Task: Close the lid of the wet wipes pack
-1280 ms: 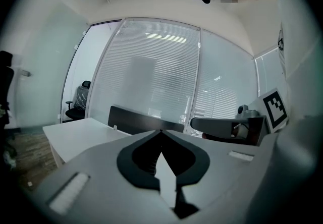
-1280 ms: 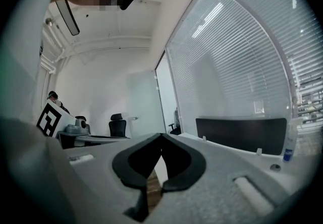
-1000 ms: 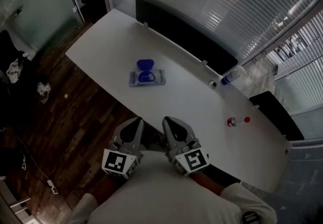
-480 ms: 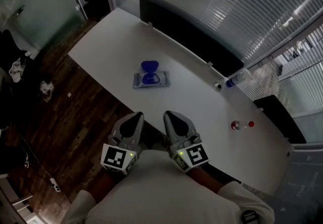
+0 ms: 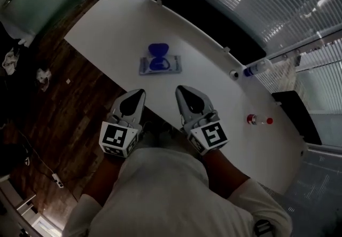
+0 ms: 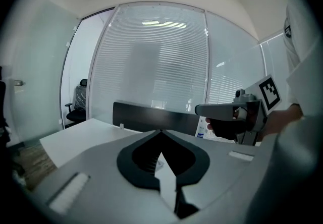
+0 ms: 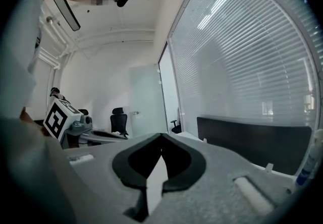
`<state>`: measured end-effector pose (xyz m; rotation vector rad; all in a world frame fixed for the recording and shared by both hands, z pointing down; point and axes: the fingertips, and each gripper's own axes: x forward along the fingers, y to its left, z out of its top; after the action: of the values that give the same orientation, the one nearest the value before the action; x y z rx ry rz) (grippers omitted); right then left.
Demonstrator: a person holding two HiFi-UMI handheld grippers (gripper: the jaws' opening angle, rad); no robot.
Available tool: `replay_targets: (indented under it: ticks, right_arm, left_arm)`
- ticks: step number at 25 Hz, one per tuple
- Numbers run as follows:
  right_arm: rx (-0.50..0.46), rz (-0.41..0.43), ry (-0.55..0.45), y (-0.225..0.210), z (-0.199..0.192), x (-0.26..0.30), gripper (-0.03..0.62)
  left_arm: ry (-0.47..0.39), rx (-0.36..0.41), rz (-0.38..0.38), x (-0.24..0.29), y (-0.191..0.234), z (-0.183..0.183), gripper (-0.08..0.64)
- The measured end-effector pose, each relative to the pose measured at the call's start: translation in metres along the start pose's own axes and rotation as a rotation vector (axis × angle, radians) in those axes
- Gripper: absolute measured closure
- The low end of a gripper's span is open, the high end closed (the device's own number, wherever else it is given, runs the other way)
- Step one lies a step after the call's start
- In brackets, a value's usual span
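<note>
The wet wipes pack (image 5: 160, 64) lies flat on the white table (image 5: 117, 28), seen only in the head view. Its blue lid (image 5: 158, 49) is flipped open toward the far side. My left gripper (image 5: 139, 93) hangs at the table's near edge, short of the pack and a little left of it, jaws shut on nothing. My right gripper (image 5: 182, 90) is beside it, slightly right of the pack, also shut and empty. The left gripper view shows the left gripper (image 6: 161, 132) shut, with the right gripper (image 6: 229, 113) beside it. The right gripper (image 7: 161, 136) points over the table.
A dark partition (image 5: 206, 17) runs along the table's far edge. A plastic bottle (image 5: 257, 67) and a small white object (image 5: 233, 74) lie at the far right. A small red and white container (image 5: 251, 119) and a red cap (image 5: 269, 121) sit further right. Wood floor (image 5: 48, 102) lies left.
Both grippers have come up and forward toward the table's near edge, still shut. The pack lies where it was, lid still open.
</note>
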<state>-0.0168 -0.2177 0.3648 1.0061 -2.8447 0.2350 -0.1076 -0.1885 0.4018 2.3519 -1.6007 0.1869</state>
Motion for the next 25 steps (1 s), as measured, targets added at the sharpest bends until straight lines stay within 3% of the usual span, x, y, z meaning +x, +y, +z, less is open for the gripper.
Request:
replay_targets:
  ticks: [9, 15, 25]
  right_arm:
    - [-0.042, 0.062, 0.115, -0.031, -0.035, 0.052, 0.592]
    - [-0.07, 0.073, 0.184, -0.054, -0.061, 0.085, 0.592]
    - [-0.206, 0.097, 0.332, -0.092, -0.135, 0.147, 0.592]
  left_arm:
    - [0.104, -0.015, 0.015, 0.036, 0.041, -0.029, 0.561]
    - [0.179, 0.023, 0.036, 0.071, 0.068, -0.051, 0.561]
    - [0.395, 0.064, 0.02, 0.138, 0.112, -0.137, 0.561]
